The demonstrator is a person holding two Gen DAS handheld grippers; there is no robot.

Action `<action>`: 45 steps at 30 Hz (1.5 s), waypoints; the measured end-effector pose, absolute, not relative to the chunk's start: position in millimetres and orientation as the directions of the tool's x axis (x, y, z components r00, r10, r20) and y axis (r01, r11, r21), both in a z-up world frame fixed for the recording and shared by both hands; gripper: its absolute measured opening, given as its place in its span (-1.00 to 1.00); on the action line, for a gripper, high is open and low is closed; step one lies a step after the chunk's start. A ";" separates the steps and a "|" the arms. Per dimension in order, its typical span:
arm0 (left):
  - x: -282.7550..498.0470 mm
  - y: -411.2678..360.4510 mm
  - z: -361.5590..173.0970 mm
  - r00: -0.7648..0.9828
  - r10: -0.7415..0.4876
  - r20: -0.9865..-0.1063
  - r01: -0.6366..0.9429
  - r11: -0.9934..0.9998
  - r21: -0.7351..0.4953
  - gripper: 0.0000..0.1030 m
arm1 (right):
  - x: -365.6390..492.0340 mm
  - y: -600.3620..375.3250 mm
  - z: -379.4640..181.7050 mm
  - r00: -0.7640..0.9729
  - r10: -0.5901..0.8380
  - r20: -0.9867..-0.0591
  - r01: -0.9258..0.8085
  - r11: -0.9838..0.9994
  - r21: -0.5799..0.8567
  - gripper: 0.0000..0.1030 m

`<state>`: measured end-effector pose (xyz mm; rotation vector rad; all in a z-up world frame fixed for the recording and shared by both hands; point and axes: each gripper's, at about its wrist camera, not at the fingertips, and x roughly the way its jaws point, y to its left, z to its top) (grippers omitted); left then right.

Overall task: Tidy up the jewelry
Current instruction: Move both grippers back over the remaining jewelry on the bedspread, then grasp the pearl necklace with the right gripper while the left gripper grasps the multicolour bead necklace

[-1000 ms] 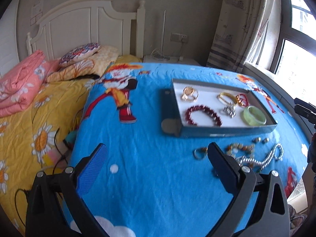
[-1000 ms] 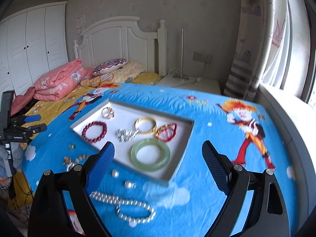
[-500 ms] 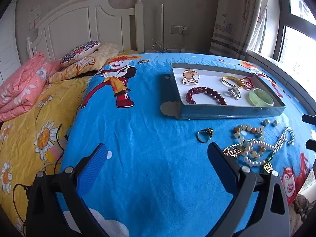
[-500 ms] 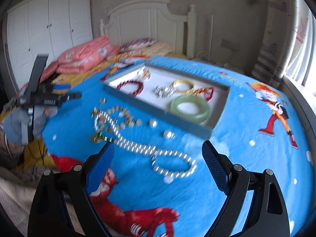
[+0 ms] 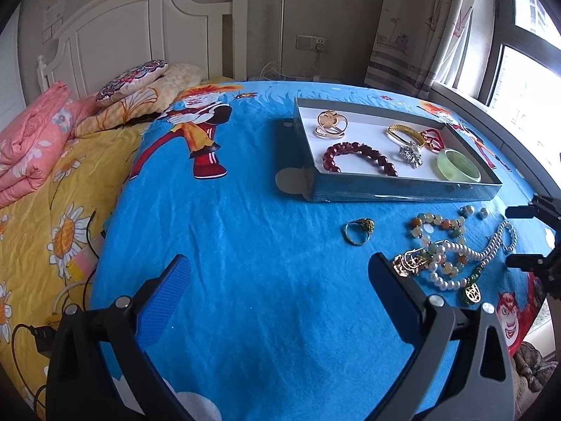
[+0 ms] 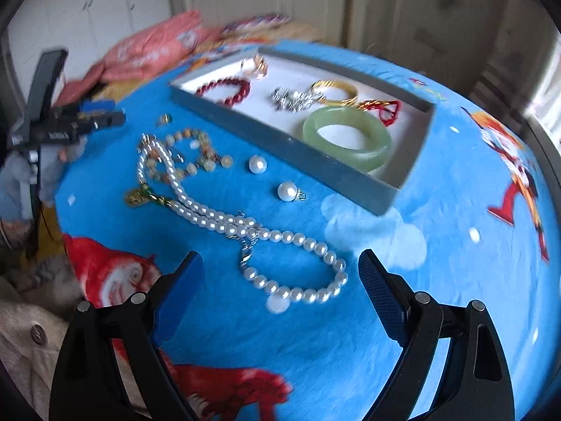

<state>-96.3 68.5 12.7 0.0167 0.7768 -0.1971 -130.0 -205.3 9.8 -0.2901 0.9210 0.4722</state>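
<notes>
A grey-blue jewelry tray [image 5: 403,189] [image 6: 280,140] lies on the blue bedspread. It holds a red bead bracelet [image 5: 357,156], a green jade bangle [image 6: 347,138], a gold bangle [image 6: 335,89], a silver brooch and a gold ring piece. Loose on the bedspread lie a pearl necklace [image 6: 224,221] [image 5: 473,256], a mixed-bead bracelet [image 5: 438,224], a gold ring [image 5: 357,231] and two pearl earrings [image 6: 287,191]. My left gripper [image 5: 280,291] is open and empty, left of the pile. My right gripper [image 6: 280,280] is open, low over the pearl necklace's near loop.
Pillows [image 5: 133,80] and a folded pink quilt [image 5: 31,140] lie by the white headboard at the back left. A yellow flowered sheet with cables [image 5: 52,245] lies left of the bedspread. The window and curtain [image 5: 420,28] are on the right.
Both grippers have moved closer to the loose jewelry. The right gripper has dropped down toward the pearl necklace, which now sits between its open fingers. Both stayed open.
</notes>
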 end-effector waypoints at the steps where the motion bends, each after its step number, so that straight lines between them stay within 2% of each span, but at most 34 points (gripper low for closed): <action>1: -95.7 69.3 12.7 0.694 -0.173 -0.699 0.181 0.981 -0.063 0.95 | -126.3 -201.6 8.1 0.510 0.243 -0.825 -0.521 0.851 -0.071 0.67; 6: -91.5 75.5 10.5 0.676 -0.192 -0.711 0.171 0.980 -0.103 0.95 | -113.5 -191.2 6.4 0.453 0.302 -0.839 -0.594 0.803 -0.032 0.67; 8: -90.7 77.5 10.6 0.675 -0.200 -0.710 0.169 0.979 -0.116 0.95 | -115.3 -189.0 7.3 0.448 0.316 -0.836 -0.605 0.796 -0.024 0.53; 9: -90.7 78.0 10.5 0.675 -0.203 -0.710 0.168 0.978 -0.119 0.95 | -118.7 -188.2 8.7 0.445 0.326 -0.834 -0.617 0.786 -0.022 0.33; 10: -90.4 78.4 10.2 0.673 -0.205 -0.710 0.169 0.978 -0.123 0.95 | -122.9 -186.8 9.8 0.444 0.337 -0.830 -0.632 0.775 -0.023 0.03; 11: -89.9 78.6 9.9 0.671 -0.207 -0.712 0.168 0.978 -0.125 0.95 | -130.1 -185.0 11.7 0.441 0.354 -0.825 -0.654 0.756 -0.026 -0.14; 12: -89.7 78.7 9.7 0.670 -0.207 -0.713 0.168 0.978 -0.126 0.95 | -136.2 -183.0 12.7 0.439 0.360 -0.823 -0.669 0.742 -0.032 -0.47; 13: -89.9 79.0 9.7 0.670 -0.207 -0.713 0.166 0.978 -0.127 0.95 | -142.2 -180.6 13.7 0.439 0.362 -0.823 -0.679 0.733 -0.040 -0.64; 15: -90.3 78.4 10.0 0.672 -0.207 -0.711 0.165 0.978 -0.129 0.95 | -155.6 -176.7 14.1 0.459 0.342 -0.820 -0.684 0.725 -0.081 -0.72; 20: -89.7 79.0 10.0 0.671 -0.208 -0.712 0.162 0.978 -0.133 0.95 | -174.1 -184.1 15.1 0.516 0.317 -0.796 -0.636 0.764 -0.109 -0.75; 29: -88.6 79.7 9.1 0.667 -0.209 -0.715 0.159 0.978 -0.138 0.95 | -184.0 -190.2 39.9 0.659 0.310 -0.685 -0.544 0.826 -0.148 -0.75; 36: -89.1 79.5 9.1 0.668 -0.209 -0.714 0.160 0.978 -0.137 0.95 | -182.3 -214.7 57.7 0.735 0.283 -0.616 -0.435 0.894 -0.109 -0.75; 45: -100.7 62.2 16.3 0.678 -0.234 -0.697 0.245 0.966 -0.086 0.95 | -174.9 -241.3 34.8 0.725 0.226 -0.650 -0.342 0.938 -0.056 -0.75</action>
